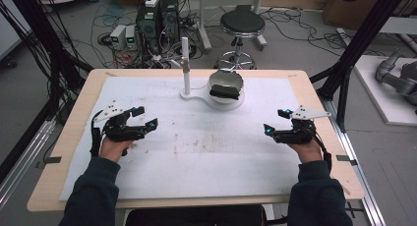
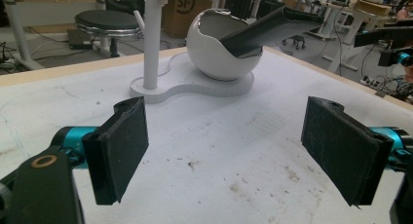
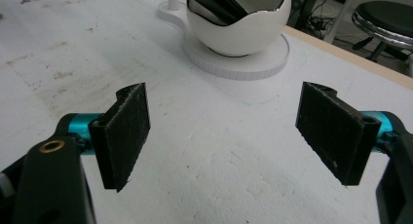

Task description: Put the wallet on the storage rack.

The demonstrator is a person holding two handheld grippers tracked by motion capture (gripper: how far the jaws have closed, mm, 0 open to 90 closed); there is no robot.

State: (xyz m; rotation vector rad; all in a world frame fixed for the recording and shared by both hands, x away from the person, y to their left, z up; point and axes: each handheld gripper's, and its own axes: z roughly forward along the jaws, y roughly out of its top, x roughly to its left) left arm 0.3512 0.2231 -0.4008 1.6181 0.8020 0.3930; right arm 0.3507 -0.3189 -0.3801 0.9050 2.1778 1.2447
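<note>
I am holding the left hand-held gripper [image 1: 144,116] out at about nine o'clock on the surface [image 1: 196,157], and its jaws are standing wide apart with nothing between them. I am holding the right hand-held gripper [image 1: 274,122] out at about three o'clock, and its jaws are also gaping wide and gripping nothing. Both are hanging over the white mat, well apart from each other. Up at twelve o'clock, the white bowl [image 1: 225,83] that looks like a cracked eggshell is sitting on a flat white base [image 1: 196,95]. A dark flat thing [image 1: 225,92] is lying inside the bowl, and one end is leaning over the rim and sticking out. In the left gripper view, that dark thing [image 2: 265,30] is poking out of the bowl toward two o'clock. A thin white post [image 1: 185,64] is standing upright on the same base, just beside the bowl at its nine o'clock side. Both grippers are pointing toward the bowl and are far from touching it. The mat is showing some brown smudges in the middle.
</note>
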